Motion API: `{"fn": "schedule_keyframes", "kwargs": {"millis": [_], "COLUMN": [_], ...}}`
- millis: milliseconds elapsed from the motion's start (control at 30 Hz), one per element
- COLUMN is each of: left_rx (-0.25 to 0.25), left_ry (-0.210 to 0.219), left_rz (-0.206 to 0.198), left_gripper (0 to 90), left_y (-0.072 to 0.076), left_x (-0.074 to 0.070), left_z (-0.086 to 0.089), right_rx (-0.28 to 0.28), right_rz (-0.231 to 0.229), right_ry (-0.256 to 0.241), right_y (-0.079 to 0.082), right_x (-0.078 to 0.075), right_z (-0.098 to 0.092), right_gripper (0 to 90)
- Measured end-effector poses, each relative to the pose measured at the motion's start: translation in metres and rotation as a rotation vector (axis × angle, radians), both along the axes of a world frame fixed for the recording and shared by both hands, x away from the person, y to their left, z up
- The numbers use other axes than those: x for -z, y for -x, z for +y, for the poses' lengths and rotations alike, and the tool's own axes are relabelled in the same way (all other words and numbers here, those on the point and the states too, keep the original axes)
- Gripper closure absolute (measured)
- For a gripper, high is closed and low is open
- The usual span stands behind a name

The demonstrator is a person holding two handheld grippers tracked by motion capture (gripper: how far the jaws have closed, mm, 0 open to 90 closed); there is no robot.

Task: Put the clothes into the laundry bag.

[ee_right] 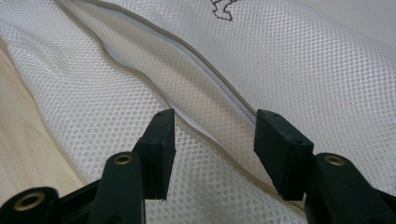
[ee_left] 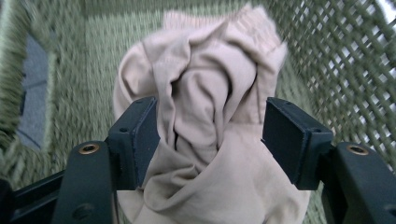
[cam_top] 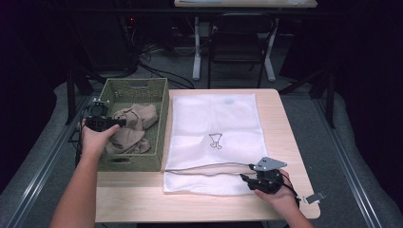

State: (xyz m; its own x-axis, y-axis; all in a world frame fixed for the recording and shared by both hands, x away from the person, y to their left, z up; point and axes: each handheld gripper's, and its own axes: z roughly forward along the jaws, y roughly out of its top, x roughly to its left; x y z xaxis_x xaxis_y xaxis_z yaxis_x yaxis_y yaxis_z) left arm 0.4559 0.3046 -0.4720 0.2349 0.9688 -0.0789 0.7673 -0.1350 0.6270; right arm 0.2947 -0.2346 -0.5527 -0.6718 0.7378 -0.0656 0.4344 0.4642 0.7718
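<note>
Left hand-held gripper (ee_left: 210,135) inside the green woven basket (cam_top: 134,85), jaws apart on either side of the crumpled beige garment (ee_left: 205,93), left jaw touching the cloth, not clamped. Right hand-held gripper (ee_right: 212,140) open over the white mesh laundry bag (cam_top: 214,123), jaws straddling its zipper seam (ee_right: 196,84) near the bag's front edge on the table (cam_top: 142,204)

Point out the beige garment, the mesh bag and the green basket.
beige garment (ee_left: 205,93): left gripper view, its bunched folds.
mesh bag (cam_top: 214,118): high view, middle of its white upper panel.
green basket (cam_top: 135,83): high view, far rim.
</note>
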Motion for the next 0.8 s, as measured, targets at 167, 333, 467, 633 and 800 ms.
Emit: {"fn": "schedule_keyframes", "kwargs": {"millis": [167,333,467,633,800], "left_rx": [0.006,0.012,0.016,0.009,-0.002], "left_ry": [0.0,-0.026,-0.03,-0.045,-0.062], "left_rz": [0.038,0.078,0.088,0.099,0.124], "left_gripper": [34.9,34.9,34.9,34.8,34.1], "left_y": [-0.004,-0.01,-0.012,-0.015,-0.019], "left_x": [0.006,0.013,0.016,0.021,0.024], "left_z": [0.0,-0.003,-0.005,-0.007,-0.008], "right_rx": [-0.002,-0.004,-0.003,-0.005,-0.003], "right_rz": [0.001,0.003,0.004,0.002,0.002], "right_ry": [0.001,0.002,0.003,0.002,0.001], "right_y": [0.0,0.0,0.0,0.0,0.001], "right_x": [0.0,0.001,0.001,0.001,0.0], "right_z": [0.0,0.001,0.0,0.001,0.0], "right_gripper": [48.5,48.4,48.4,48.4,48.4]}}
